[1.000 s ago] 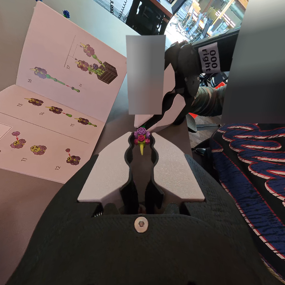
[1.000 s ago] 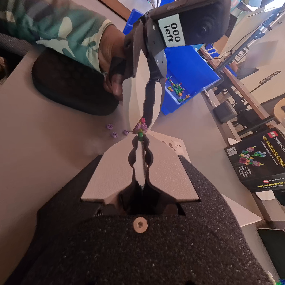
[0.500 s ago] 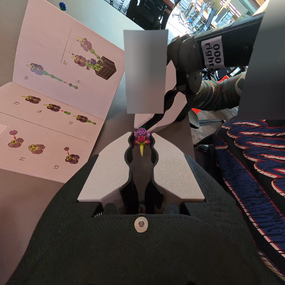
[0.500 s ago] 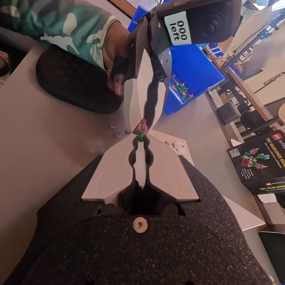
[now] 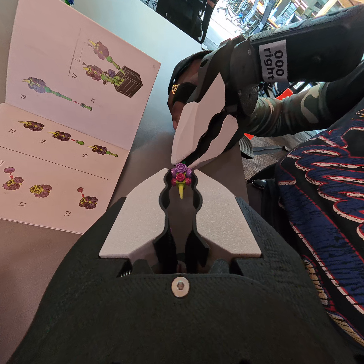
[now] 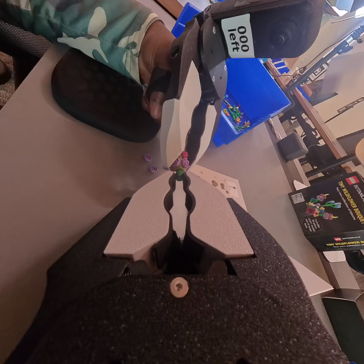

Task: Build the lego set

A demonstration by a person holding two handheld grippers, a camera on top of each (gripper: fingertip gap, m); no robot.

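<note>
- The left gripper [image 5: 180, 178] is pinched nearly closed on the flower head [image 5: 180, 176], a purple and magenta cluster with a lime spike pointing back toward the camera
- The right gripper [image 6: 178, 177] is narrowed onto a green stem piece [image 6: 179, 173] that meets the cluster's underside, tip to tip
- Judged best: the person keeps both tools on one axis and presses straight, without twisting, so the small pieces do not pop free
- The table edge [image 5: 243, 167] lies just right of the join; the instruction booklet [image 5: 65, 126] fills the left; loose purple flowers [image 6: 150, 162] lie nearby, so room is tight
</note>
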